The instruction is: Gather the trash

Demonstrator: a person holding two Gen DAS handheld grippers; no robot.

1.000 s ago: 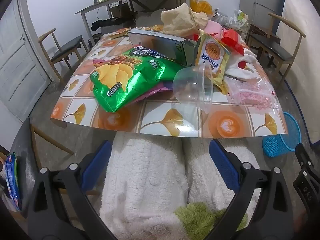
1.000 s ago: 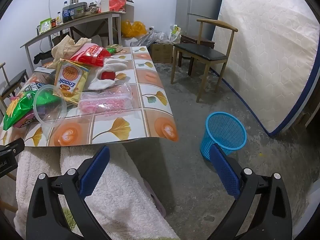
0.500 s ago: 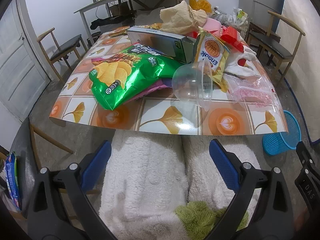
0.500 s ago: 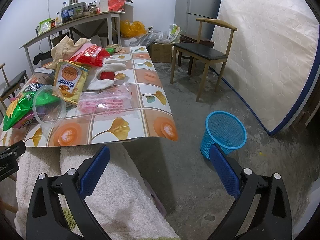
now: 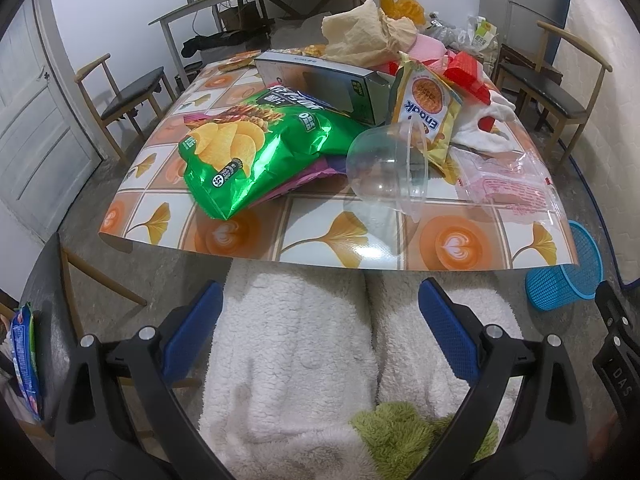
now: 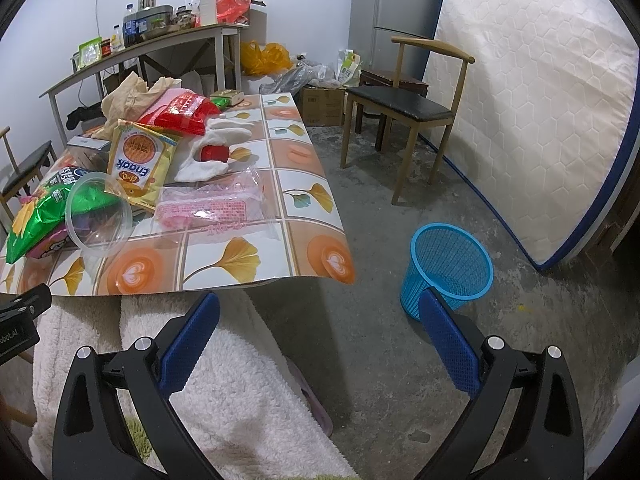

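Note:
Trash lies on the patterned table [image 5: 340, 240]: a green chip bag [image 5: 248, 148], a clear plastic cup [image 5: 386, 170] on its side, a yellow Enaak packet [image 5: 426, 110], a clear pink wrapper [image 5: 504, 186], a grey box [image 5: 320, 80] and crumpled brown paper [image 5: 364, 36]. The blue mesh bin [image 6: 446, 268] stands on the floor right of the table. My left gripper [image 5: 320, 328] is open and empty, below the table's near edge over white fleece. My right gripper [image 6: 318, 332] is open and empty, low between the table corner and the bin.
Wooden chairs stand left [image 5: 128, 92] and right [image 6: 400, 108] of the table. A mattress [image 6: 532, 112] leans on the right wall. A cluttered long table [image 6: 152, 44] stands at the back. White fleece-covered legs [image 5: 300, 360] fill the near foreground. The floor is bare concrete.
The left wrist view has shifted slightly, with the table a little nearer and tilted. Both grippers stay open and empty. Nothing on the table has moved.

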